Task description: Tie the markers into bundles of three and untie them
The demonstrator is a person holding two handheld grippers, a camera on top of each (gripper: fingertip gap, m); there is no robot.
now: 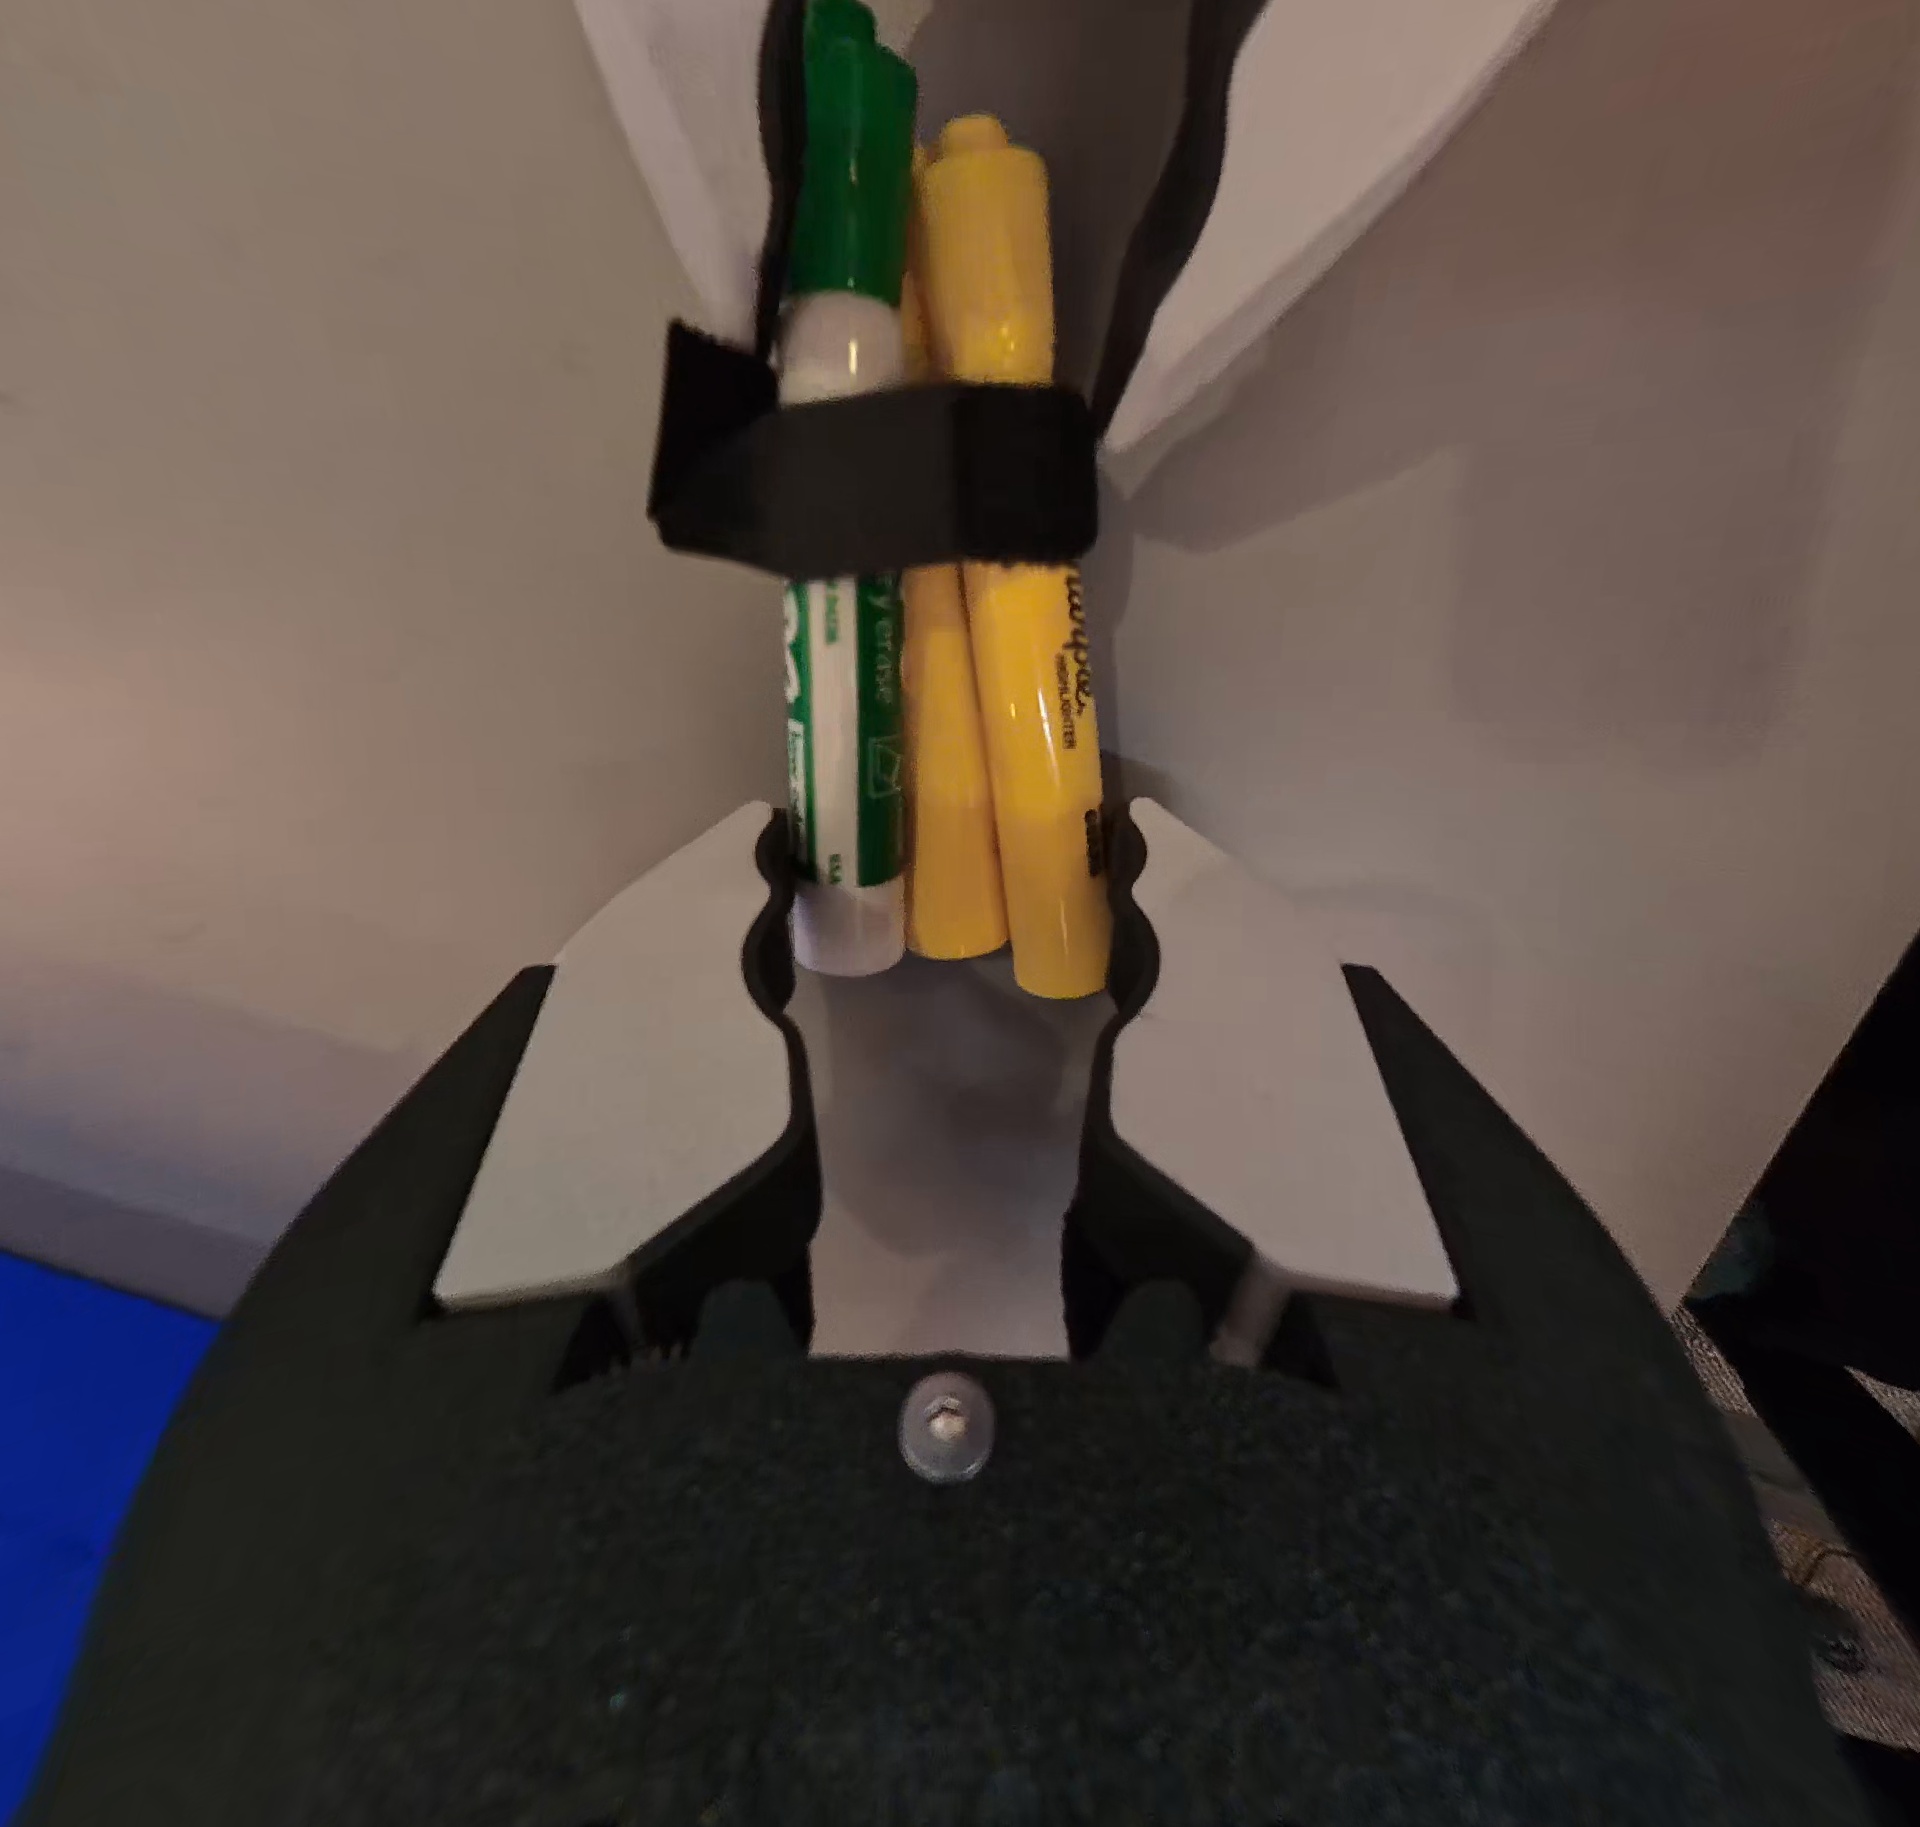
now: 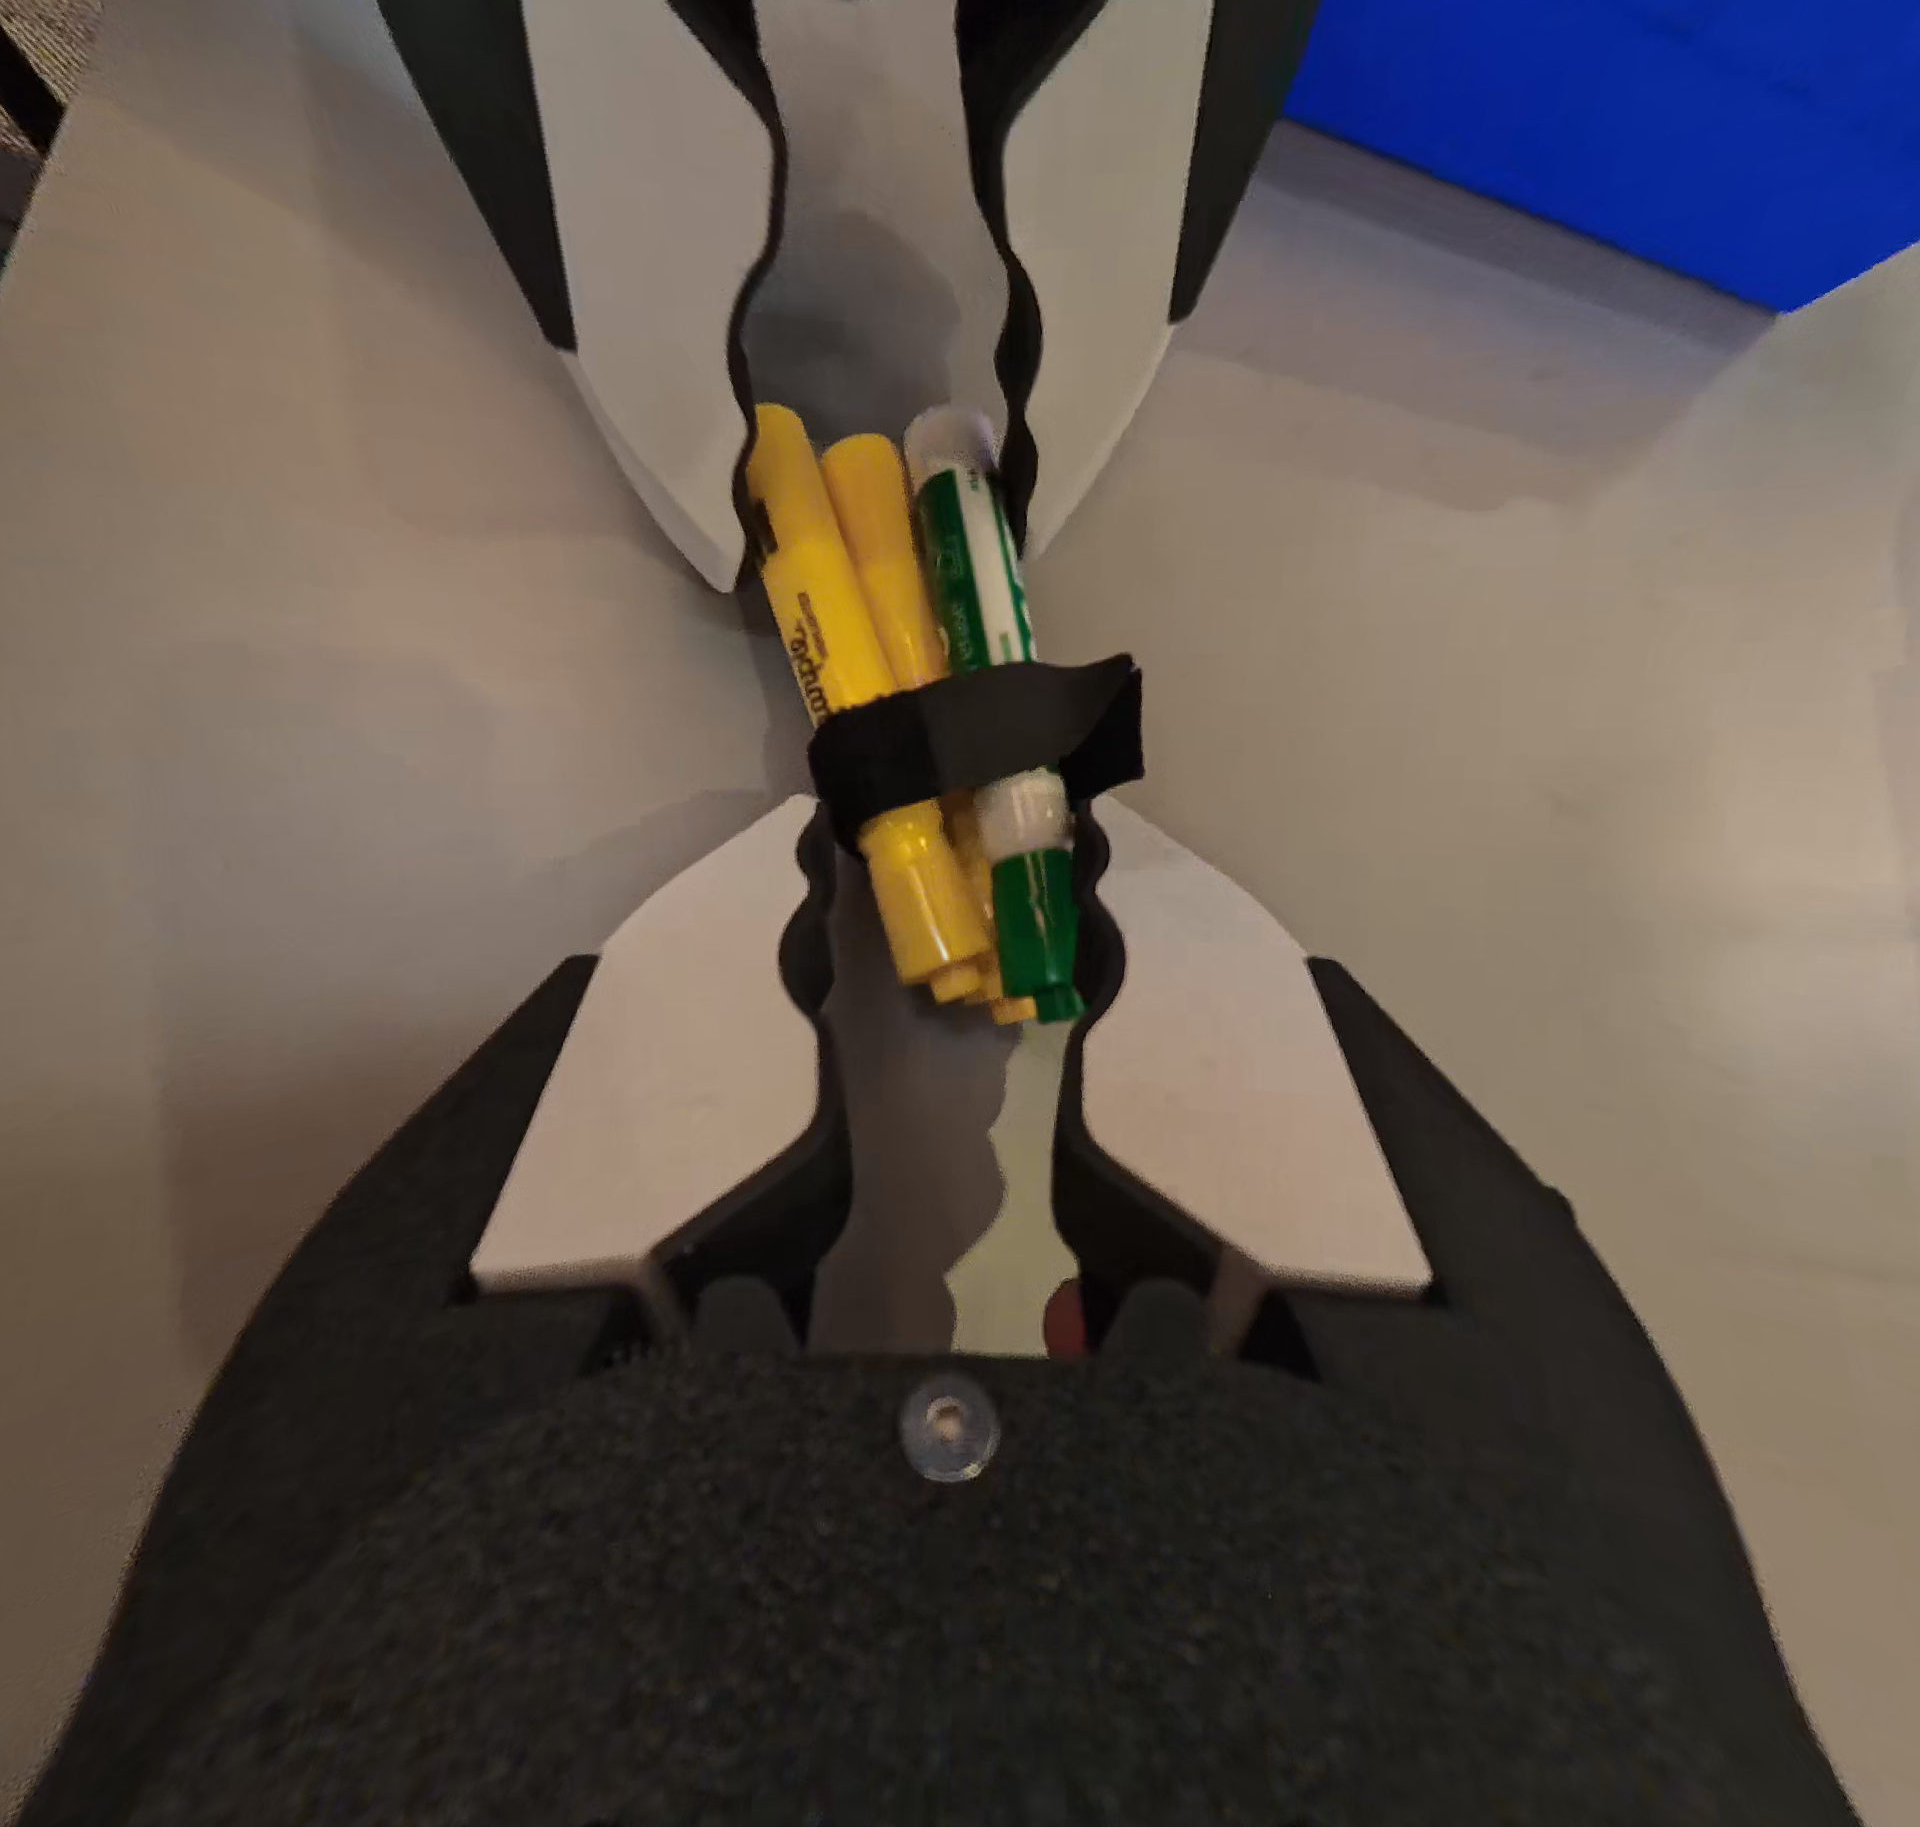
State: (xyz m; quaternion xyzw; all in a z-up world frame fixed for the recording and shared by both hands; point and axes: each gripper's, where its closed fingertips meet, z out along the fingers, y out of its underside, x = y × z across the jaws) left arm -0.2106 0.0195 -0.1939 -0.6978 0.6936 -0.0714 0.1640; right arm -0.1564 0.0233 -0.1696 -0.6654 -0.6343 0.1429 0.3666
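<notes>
Left wrist view, left tongs [image 1: 951, 884] narrowed on strapped marker bundle [image 1: 935, 551], right tongs [image 2: 951, 904] clamping its capped end

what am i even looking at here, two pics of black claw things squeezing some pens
Those claws are two hand-held grippers, one in each of a person's hands; there is no robot arm. Each picture comes from a camera mounted on one gripper, looking forward along its two fingers.

In the left wrist view, the left gripper is shut on the butt ends of a bundle: a green marker and two yellow highlighters, wrapped by a black strap.

In the right wrist view, the right gripper is closed around the capped ends of the same bundle. The other gripper shows at the top, facing it.

Beneath is a plain white table, with something blue past its edge.
</notes>
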